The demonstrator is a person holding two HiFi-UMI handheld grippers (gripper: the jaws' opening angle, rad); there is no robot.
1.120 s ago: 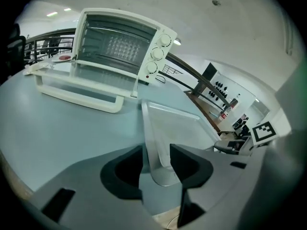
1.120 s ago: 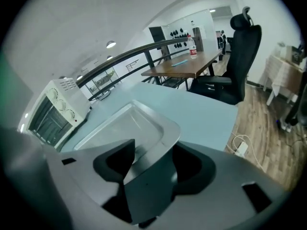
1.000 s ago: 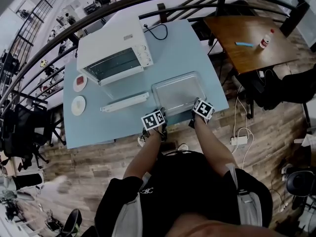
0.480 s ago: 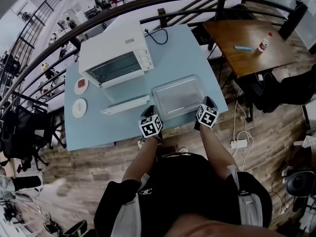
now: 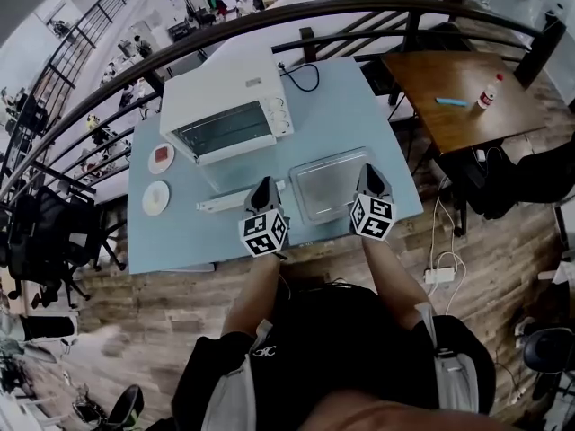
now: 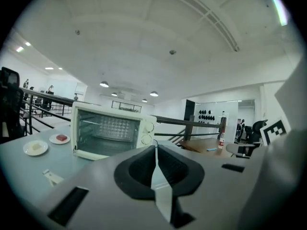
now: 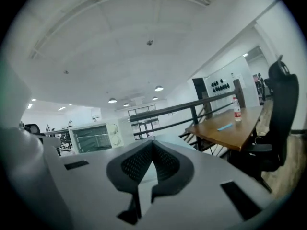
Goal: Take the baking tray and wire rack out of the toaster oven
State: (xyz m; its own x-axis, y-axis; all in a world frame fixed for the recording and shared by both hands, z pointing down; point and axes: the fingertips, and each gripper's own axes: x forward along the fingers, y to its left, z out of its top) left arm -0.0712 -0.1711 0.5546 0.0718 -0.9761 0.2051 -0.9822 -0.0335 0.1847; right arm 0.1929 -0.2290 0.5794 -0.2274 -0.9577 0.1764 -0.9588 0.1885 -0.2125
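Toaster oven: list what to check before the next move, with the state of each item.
1. Baking tray out of the toaster oven and flat on the table: ok.
2. Left claw empty: ok; its jaws are closing with nothing between them.
3. Right claw empty: ok; its jaws are shut with nothing between them.
4. Oven door down, so the opening is free: ok, as far as the left gripper view shows.
5. Wire rack out of the oven: cannot tell.
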